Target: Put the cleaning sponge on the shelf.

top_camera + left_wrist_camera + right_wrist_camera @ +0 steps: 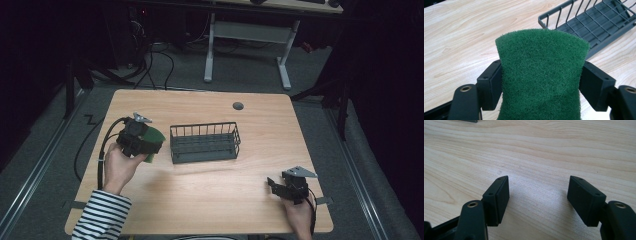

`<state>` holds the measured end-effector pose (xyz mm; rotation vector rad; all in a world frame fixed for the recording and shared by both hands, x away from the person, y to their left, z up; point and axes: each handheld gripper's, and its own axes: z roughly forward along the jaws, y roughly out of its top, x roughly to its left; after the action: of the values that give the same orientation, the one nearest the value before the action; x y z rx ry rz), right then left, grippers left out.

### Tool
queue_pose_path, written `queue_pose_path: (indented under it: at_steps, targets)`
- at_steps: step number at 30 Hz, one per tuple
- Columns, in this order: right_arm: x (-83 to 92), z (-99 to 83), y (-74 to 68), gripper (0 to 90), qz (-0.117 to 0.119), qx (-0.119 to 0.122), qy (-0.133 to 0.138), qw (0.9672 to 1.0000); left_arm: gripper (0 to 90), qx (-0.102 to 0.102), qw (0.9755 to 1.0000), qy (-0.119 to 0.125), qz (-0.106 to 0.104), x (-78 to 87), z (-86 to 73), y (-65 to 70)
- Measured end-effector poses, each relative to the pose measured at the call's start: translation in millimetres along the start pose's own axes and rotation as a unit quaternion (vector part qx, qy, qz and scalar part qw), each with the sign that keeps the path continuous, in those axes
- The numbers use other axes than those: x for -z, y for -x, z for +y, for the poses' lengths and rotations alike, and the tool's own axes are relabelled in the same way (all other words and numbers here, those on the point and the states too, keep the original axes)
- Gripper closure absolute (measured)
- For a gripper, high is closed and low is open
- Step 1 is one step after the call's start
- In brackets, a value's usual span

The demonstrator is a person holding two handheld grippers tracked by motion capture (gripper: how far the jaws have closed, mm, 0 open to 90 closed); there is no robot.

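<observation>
Green scouring pad (541,75), one, clamped in the left claw (148,141) above the wooden counter (210,190).
One dark wire basket (204,142) sits near the counter's centre with nothing visible inside; the pad hangs at its 9 o'clock, just beside its end, both pads of the claw pressing the pad's edges. One right claw (274,184) rests at the basket's 4 o'clock, well apart, its jaws spread wide over bare wood. One small grey disc (238,106) lies at 12 o'clock.

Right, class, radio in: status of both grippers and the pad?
Left gripper shut on green scouring pad. Right gripper open. Wire basket beside it, path clear.
</observation>
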<state>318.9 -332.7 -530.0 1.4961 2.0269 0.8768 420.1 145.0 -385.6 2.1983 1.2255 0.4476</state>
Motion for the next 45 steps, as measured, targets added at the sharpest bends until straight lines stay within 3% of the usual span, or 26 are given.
queue_pose_path:
  at_steps: [8, 17, 20, 24, 27, 38, 45]
  targets:
    - [-0.1, 0.1, 0.1, 33.9, 0.0, -0.001, 0.0, 1.0, 27.9, -0.008, 0.9997, 0.01, -0.021, -2.3, 19.7, 4.4]
    - [0.0, 0.1, 0.6, 33.6, 0.003, -0.003, 0.0, 1.0, 27.9, -0.013, 0.9991, 0.011, -0.038, -14.9, 48.1, 21.2]
    - [0.0, 0.1, 0.7, 33.6, 0.003, -0.004, 0.001, 1.0, 27.9, -0.023, 0.9991, 0.013, -0.033, -21.2, 58.0, 26.1]
    - [0.1, 0.1, 0.9, 33.6, 0.004, -0.005, 0.001, 1.0, 27.9, -0.017, 0.9991, 0.014, -0.037, -26.9, 65.4, 30.9]
    - [0.0, 0.0, 1.2, 33.5, 0.005, -0.005, 0.002, 1.0, 27.8, -0.024, 0.9992, 0.013, -0.03, -33.1, 70.5, 33.8]
    - [-0.4, 0.2, -0.3, 33.2, 0.0, 0.003, 0.0, 1.0, 27.7, -0.016, 0.9993, 0.012, -0.03, -57.8, 86.3, 47.2]
    - [-0.3, 0.2, 0.1, 33.2, 0.001, 0.0, 0.0, 1.0, 27.6, -0.023, 0.9992, -0.005, -0.031, -76.0, 90.7, 56.7]
